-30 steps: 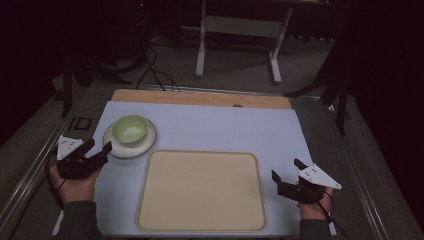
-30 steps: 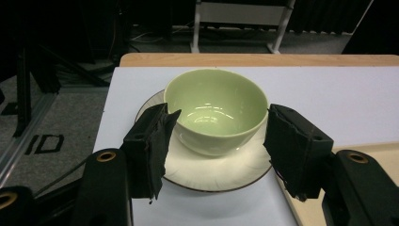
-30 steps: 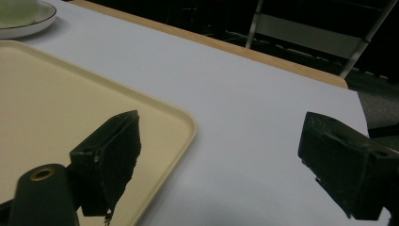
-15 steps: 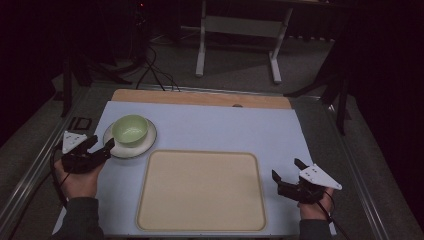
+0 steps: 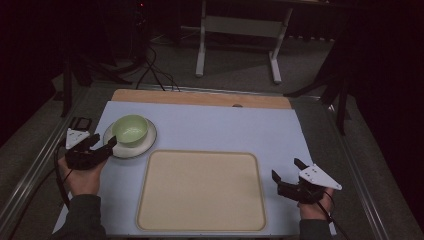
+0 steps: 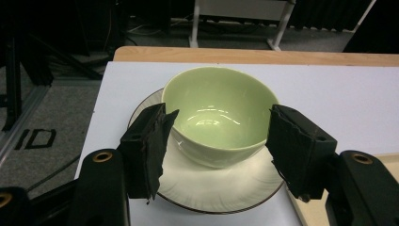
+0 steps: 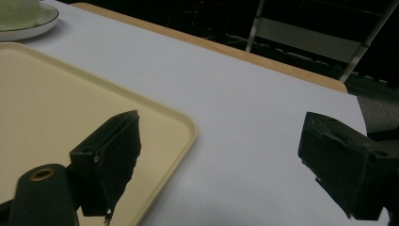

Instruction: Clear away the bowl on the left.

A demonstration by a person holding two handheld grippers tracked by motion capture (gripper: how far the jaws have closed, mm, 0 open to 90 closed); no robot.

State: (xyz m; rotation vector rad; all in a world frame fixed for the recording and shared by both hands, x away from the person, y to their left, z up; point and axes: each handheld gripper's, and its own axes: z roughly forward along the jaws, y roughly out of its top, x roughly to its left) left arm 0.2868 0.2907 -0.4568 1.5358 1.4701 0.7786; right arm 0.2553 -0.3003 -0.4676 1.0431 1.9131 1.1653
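A pale green bowl [image 5: 130,129] [image 6: 219,113] stands on a white saucer [image 5: 142,148] [image 6: 221,188] at the left of the table. My left gripper [image 5: 100,143] [image 6: 219,141] is open just beside the saucer's near-left rim, and in the left gripper view its jaws stand either side of the bowl without touching it. A cream tray [image 5: 202,190] [image 7: 56,108] lies empty in the middle front. Off the tray's right edge, my right gripper [image 5: 287,170] [image 7: 221,160] is open with nothing between its jaws.
A light blue mat [image 5: 235,127] covers the table, with a wooden strip [image 5: 200,98] along its far edge. A small dark item [image 5: 80,123] lies left of the mat. Metal rails run down both table sides. A desk frame [image 5: 237,35] and cables are on the floor beyond.
My left gripper has moved forward and right toward the bowl and saucer. The right gripper has stayed in place.
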